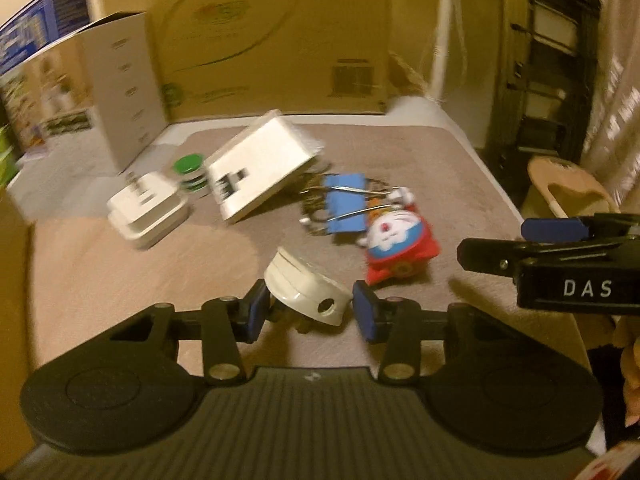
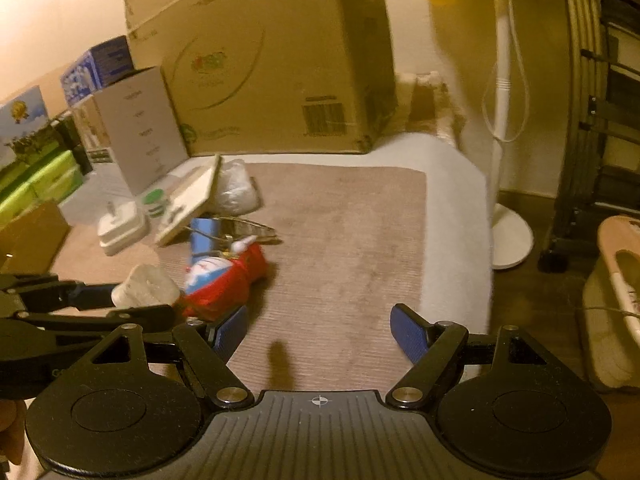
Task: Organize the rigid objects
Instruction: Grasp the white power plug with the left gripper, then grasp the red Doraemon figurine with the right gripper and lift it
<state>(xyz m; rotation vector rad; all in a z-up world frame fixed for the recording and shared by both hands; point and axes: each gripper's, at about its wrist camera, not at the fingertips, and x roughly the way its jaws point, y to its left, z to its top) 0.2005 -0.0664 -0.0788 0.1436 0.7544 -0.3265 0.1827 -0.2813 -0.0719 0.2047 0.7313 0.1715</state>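
Left claw (image 1: 313, 312) is down low over the brown mat (image 2: 340, 240), and the white round plug (image 1: 306, 290) sits right between its blue pads (image 1: 258, 308). The pad on the left of my view looks to be against the plug. The other one is at its edge, and I cannot tell whether it is pressing or just beside it. So the jaws are narrow and bracket the plug, with the grip itself unclear. The plug sits tilted, with its round hole facing me.

Right claw (image 2: 320, 332) hangs wide open over bare mat with nothing between its pads. In that view its pad on the left is just beside the red and blue toy (image 2: 224, 280).

The toy lies on its side just past the plug. Behind it is a blue binder clip (image 1: 346, 202), its wire handles tangled with other metal bits. Further back a flat white box (image 1: 260, 170) leans at a tilt. To the left of that is a stack of green-topped discs (image 1: 189, 165), and then a white charger block (image 1: 146, 212). A big cardboard box (image 1: 280, 40) stands at the far edge of the mat.
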